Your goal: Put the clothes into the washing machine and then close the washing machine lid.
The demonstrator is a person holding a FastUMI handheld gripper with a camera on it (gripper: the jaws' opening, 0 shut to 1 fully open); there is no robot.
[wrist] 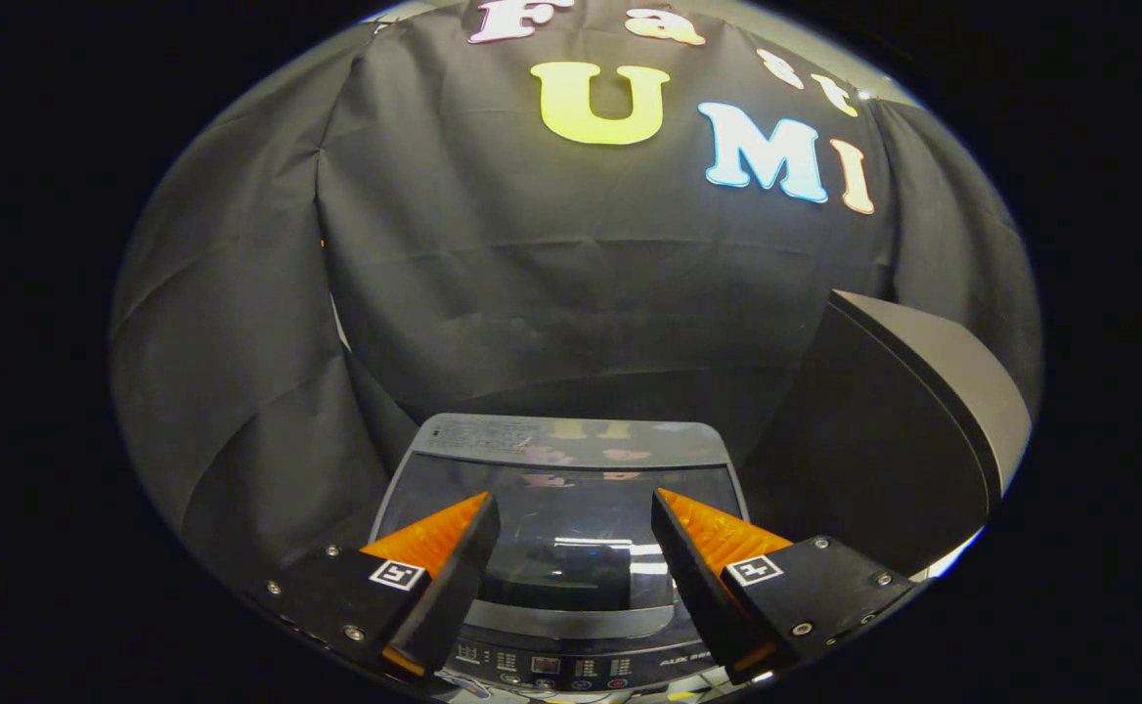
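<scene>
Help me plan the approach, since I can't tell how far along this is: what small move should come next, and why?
Probably lift the washing machine lid first. It lies flat and closed over the tub, and the gripper hovers above it with fingers spread apart, holding nothing. No clothes are between the fingers, so opening the machine seems the sensible start.

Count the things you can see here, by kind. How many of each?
Washers: 1, lid down
Control panels: 1
Grippers: 1, fingers open over the lid
Dark curved things beside the washer: 1
Total: 4
</scene>
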